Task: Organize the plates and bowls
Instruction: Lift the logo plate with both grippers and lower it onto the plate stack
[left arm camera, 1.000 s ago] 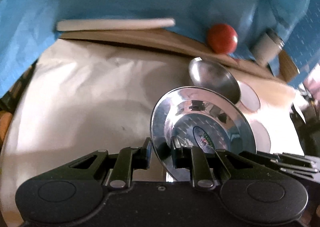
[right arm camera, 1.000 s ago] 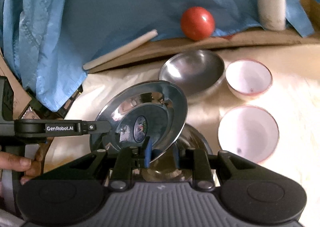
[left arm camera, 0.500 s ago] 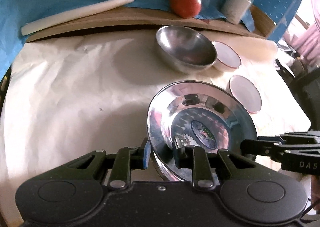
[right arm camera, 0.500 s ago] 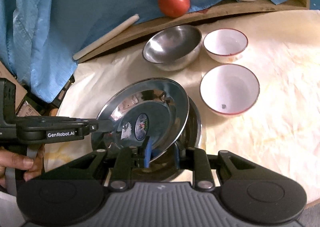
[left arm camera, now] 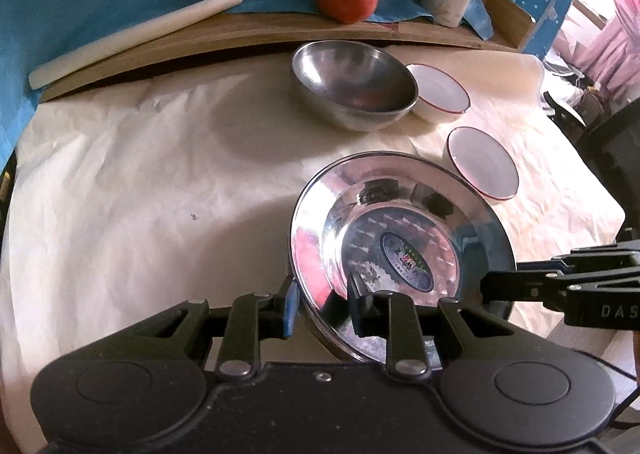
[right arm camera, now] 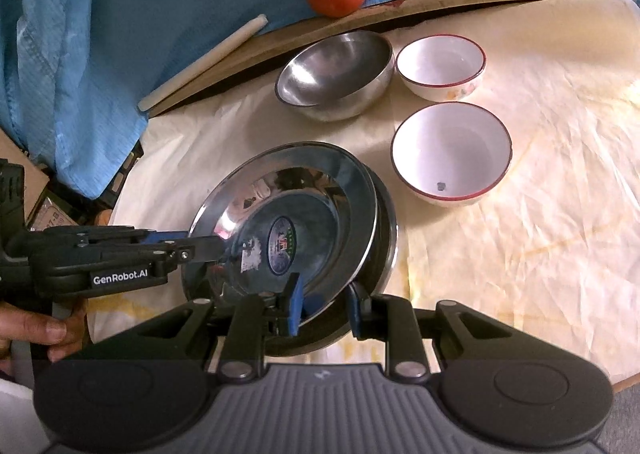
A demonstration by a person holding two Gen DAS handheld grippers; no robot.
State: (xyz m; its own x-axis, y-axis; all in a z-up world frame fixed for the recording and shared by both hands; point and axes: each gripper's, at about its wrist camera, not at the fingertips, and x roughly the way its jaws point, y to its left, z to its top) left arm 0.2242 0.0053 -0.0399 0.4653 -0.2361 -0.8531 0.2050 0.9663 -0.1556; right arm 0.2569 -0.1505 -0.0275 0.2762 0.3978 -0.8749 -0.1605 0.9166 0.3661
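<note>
Top plate (right arm camera: 304, 214) is landing on the stack. Left gripper (left arm camera: 322, 304) just loosened its jaws around the 9 o'clock rim; right gripper (right arm camera: 322, 304) pinches the near rim. Next: let go completely, I'd guess.

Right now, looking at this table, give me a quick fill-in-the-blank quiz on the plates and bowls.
1. The shiny steel plate with the sticker rests on top of another ____.
2. The steel bowl sits beside two white bowls with ____ rims.
3. On the wooden ledge behind the steel bowl lies a red ____.
4. The number of white bowls on the table is ____.

Missing words: plate; red; ball; two
</note>
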